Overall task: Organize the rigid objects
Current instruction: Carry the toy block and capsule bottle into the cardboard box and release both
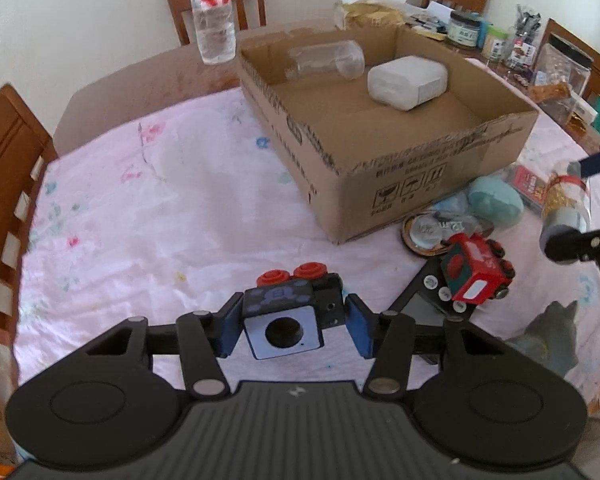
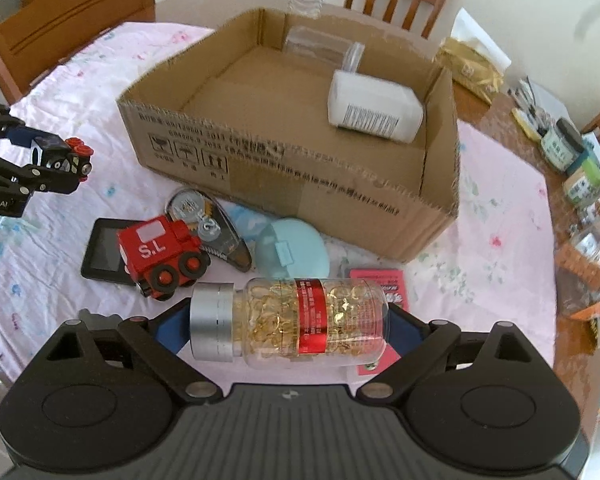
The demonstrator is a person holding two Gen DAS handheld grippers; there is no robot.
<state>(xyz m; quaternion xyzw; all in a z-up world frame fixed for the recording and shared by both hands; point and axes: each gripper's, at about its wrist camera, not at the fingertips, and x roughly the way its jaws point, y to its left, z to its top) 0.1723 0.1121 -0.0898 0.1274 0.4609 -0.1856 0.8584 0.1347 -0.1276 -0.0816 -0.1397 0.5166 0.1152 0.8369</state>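
Note:
My left gripper (image 1: 292, 326) is shut on a black toy train (image 1: 288, 312) with red wheels, held above the pink cloth; it also shows in the right wrist view (image 2: 60, 158). My right gripper (image 2: 288, 328) is shut on a clear capsule bottle (image 2: 292, 324) with a silver cap and red band, held sideways; it also shows in the left wrist view (image 1: 566, 208). The open cardboard box (image 1: 440, 160) (image 2: 300, 184) holds a clear jar (image 1: 324, 60) and a white container (image 1: 408, 82).
On the cloth in front of the box lie a red toy train (image 2: 160, 252), a black flat device (image 2: 100, 250), a teal round case (image 2: 296, 252), a tape dispenser (image 2: 208, 224) and a pink card (image 2: 380, 284). A water bottle (image 1: 212, 16) stands behind the box. Jars crowd the right edge.

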